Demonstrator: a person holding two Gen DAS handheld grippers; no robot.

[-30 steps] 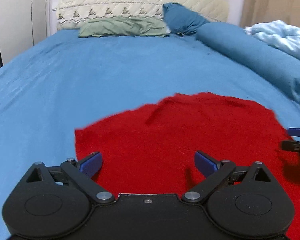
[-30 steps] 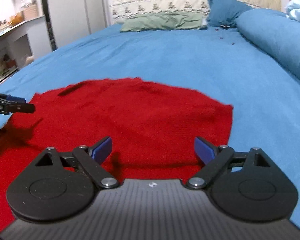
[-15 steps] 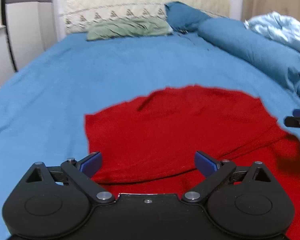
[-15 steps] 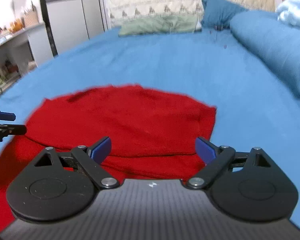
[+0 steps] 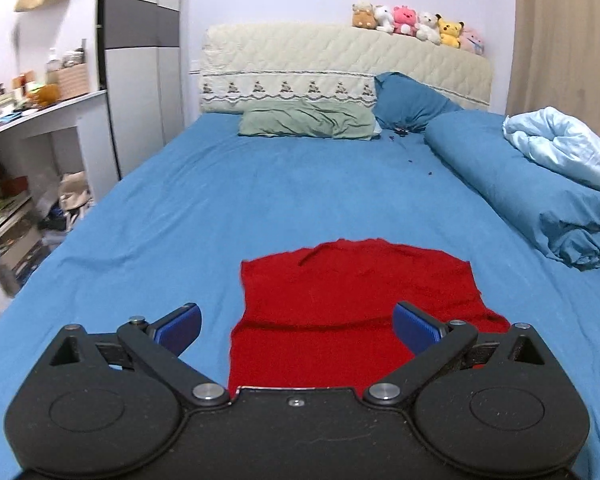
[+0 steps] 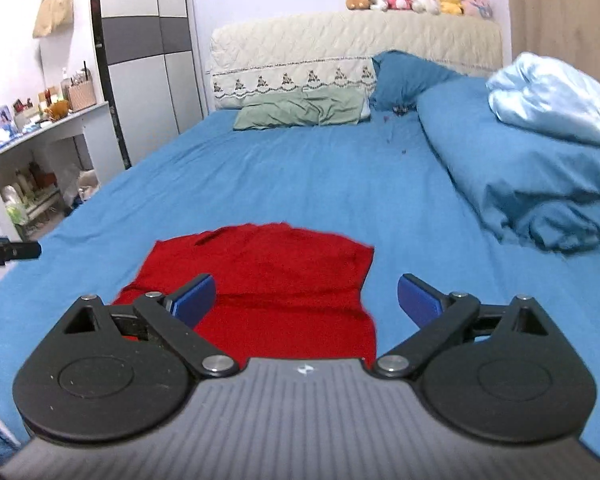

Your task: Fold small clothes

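Observation:
A small red knit garment [image 5: 340, 300] lies folded on the blue bed sheet [image 5: 300, 200], a folded layer across its near part. It also shows in the right wrist view [image 6: 268, 276]. My left gripper [image 5: 296, 326] is open and empty, held above the garment's near edge. My right gripper [image 6: 306, 298] is open and empty, above the garment's near right side. The tip of the left gripper [image 6: 8, 250] shows at the left edge of the right wrist view.
A rolled blue duvet [image 5: 540, 188] with a pale blue quilt [image 5: 560, 148] lies along the right. A green pillow [image 5: 308, 122] and a blue pillow [image 5: 412, 102] sit by the headboard [image 5: 340, 64]. Cluttered shelves [image 5: 16, 184] stand left of the bed.
Both grippers have pulled back and up from the garment, staying open. The garment now looks smaller and lies folded, with a layer laid across it.

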